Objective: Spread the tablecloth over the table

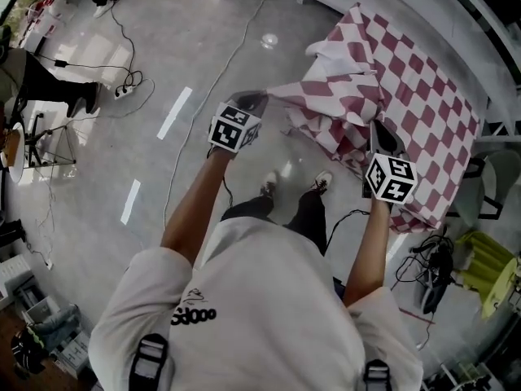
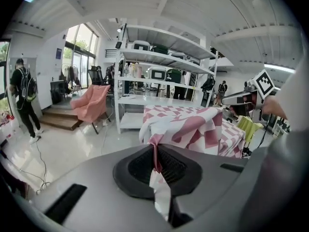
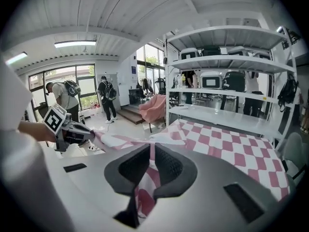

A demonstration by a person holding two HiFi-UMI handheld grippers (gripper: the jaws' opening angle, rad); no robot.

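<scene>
The red-and-white checked fabric tablecloth [image 1: 415, 88] lies rumpled, one side folded back. The left gripper [image 1: 260, 98] and right gripper [image 1: 379, 133] each clamp its edge.

This is looking like a recording lab or workshop hall: white shelves [image 2: 159, 55] are carrying boxy appliances [image 2: 158, 73], cables [image 1: 133, 78] and a power strip [image 1: 122, 93] are trailing over the glossy floor [image 1: 203, 55], tape strips [image 1: 173, 112] are marking it, a tripod [image 1: 49, 147] is standing aside, and people with backpacks [image 3: 107, 99] are lingering by tall windows [image 2: 77, 47] near a pink chair [image 2: 89, 103].
</scene>
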